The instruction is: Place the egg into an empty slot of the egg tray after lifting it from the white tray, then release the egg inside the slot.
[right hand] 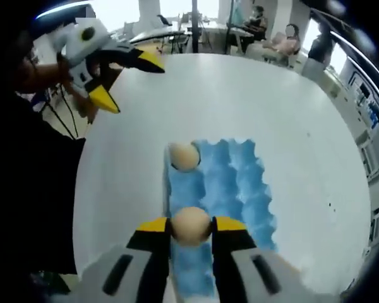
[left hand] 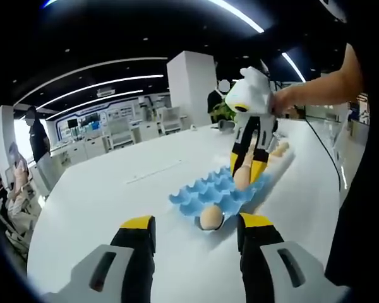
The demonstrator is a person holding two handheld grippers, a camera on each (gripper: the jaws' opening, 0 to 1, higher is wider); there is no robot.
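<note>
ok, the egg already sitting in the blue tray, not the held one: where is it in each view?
Left gripper view: seated egg at lower centre, in the tray's nearest corner slot, just past the left gripper's open jaws.
Right gripper view: seated egg at centre-left, in the tray's far left corner slot, beyond the egg clamped in the right gripper.
Shared landmark: the blue egg tray.

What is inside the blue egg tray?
One egg sits in a corner slot of the blue egg tray. The right tongs hold another egg above it, hiding the slots below.
</note>
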